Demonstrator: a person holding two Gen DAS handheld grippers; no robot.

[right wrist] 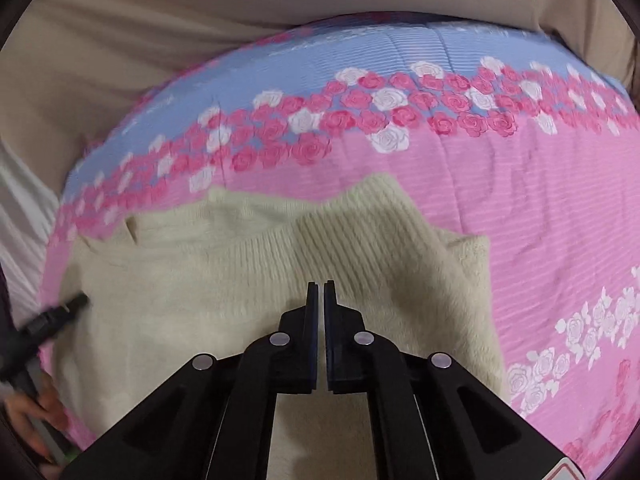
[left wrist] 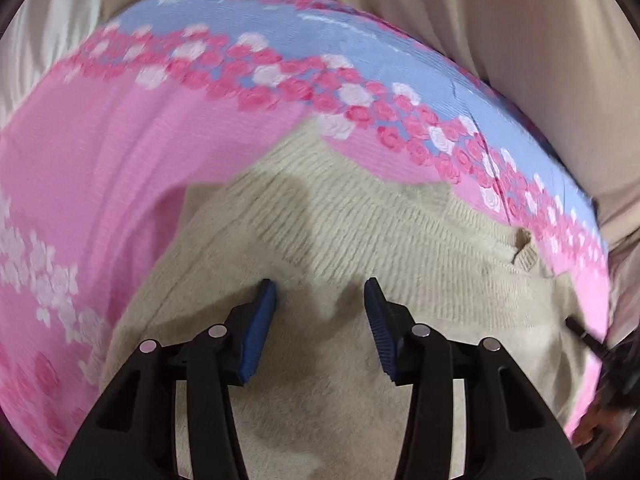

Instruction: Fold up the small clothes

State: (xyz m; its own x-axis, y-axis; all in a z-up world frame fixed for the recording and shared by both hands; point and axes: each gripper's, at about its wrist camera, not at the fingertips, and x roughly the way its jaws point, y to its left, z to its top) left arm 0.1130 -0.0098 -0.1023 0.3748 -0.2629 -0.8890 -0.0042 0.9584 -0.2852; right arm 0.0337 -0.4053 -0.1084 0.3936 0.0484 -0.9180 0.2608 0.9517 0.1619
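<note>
Lying across the pink part of a rose-printed blanket (right wrist: 500,184), a cream knitted sweater (right wrist: 248,280) fills the lower middle of both wrist views. Its ribbed band runs from about nine o'clock up toward one o'clock in the right wrist view, and a fuzzier part spreads toward four o'clock. The blanket's blue stripe with pink and white roses arcs over the sweater from ten to two o'clock, and beige bedding (right wrist: 120,52) lies beyond it at twelve o'clock.

The left gripper (left wrist: 320,298) points down over the sweater (left wrist: 360,232) with its blue pads (left wrist: 262,328) standing apart; no fabric sits pinched between them, so it is released. The right gripper (right wrist: 321,292) is clenched, its fingers drawn together with only a thin slit between; whether any knit is caught there cannot be told.

At nine o'clock in the right wrist view the left gripper's black tip touches the sweater's edge, with a hand (right wrist: 32,416) showing at eight o'clock.
</note>
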